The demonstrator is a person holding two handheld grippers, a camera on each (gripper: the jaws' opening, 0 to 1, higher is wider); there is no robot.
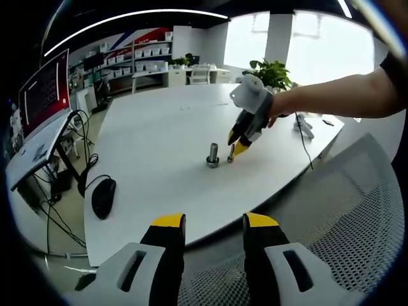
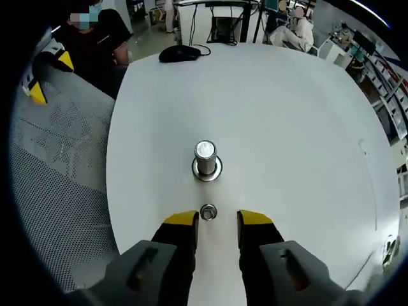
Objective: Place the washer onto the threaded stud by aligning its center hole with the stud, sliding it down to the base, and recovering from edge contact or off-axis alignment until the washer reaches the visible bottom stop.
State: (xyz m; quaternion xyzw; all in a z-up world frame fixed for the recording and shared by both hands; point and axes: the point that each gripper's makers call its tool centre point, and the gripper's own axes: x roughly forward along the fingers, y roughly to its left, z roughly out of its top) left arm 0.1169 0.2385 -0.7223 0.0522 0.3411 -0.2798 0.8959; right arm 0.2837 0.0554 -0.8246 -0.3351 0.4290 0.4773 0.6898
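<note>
A metal threaded stud point(image 2: 206, 159) stands upright on its round base on the white table point(image 2: 287, 127). The small washer point(image 2: 208, 211) lies flat on the table just short of the stud. My right gripper point(image 2: 218, 219) is open, its yellow tips either side of the washer and not touching it. In the left gripper view the right gripper point(image 1: 236, 143) points down at the table beside the stud point(image 1: 212, 155), held by a person's arm point(image 1: 344, 95). My left gripper point(image 1: 215, 221) is open and empty, hovering off the table's near edge above a mesh chair.
A black mouse point(image 1: 103, 196) with its cable lies near the table's left edge. A grey mesh chair point(image 1: 357, 217) sits beside the table. A desk with a monitor point(image 1: 44, 92) stands at the left, and a plant point(image 1: 271, 71) stands beyond the table.
</note>
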